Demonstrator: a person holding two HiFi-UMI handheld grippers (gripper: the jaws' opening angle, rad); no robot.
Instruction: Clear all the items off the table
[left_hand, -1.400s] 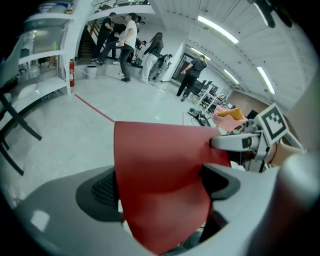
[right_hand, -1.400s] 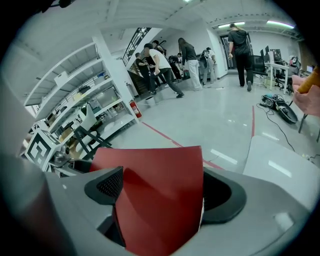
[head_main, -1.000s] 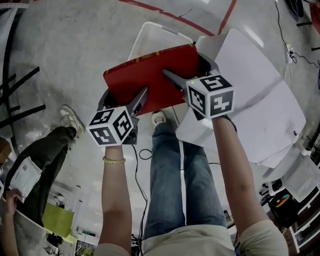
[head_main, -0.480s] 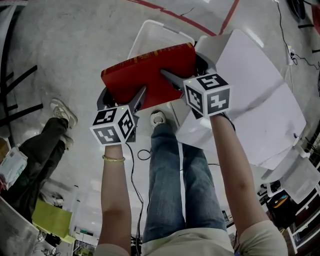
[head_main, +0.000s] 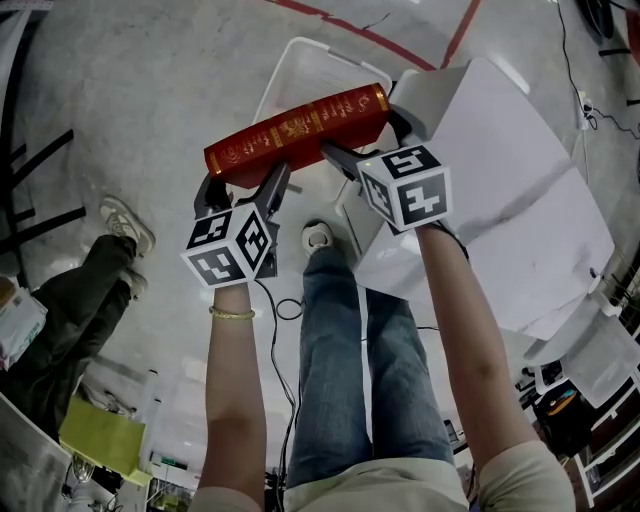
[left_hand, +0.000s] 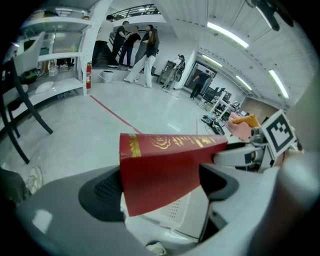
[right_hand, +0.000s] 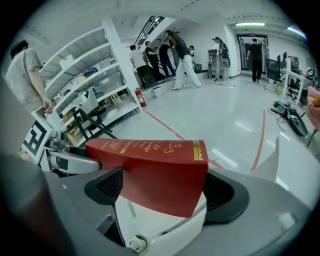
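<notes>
book (head_main: 295, 135) hangs over bin (head_main: 300, 58), left gripper (head_main: 245, 182) and right gripper (head_main: 368, 137) clamping its ends to drop it in; left jaws just tightened.

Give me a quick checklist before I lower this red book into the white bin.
1. Left tool gripping red book: ok, jaws have just closed further on it.
2. Right tool gripping book: ok.
3. Book above white bin: ok.
4. Book's right end clear of table corner: cannot tell.
5. Room in bin under book: cannot tell, book hides it.
</notes>
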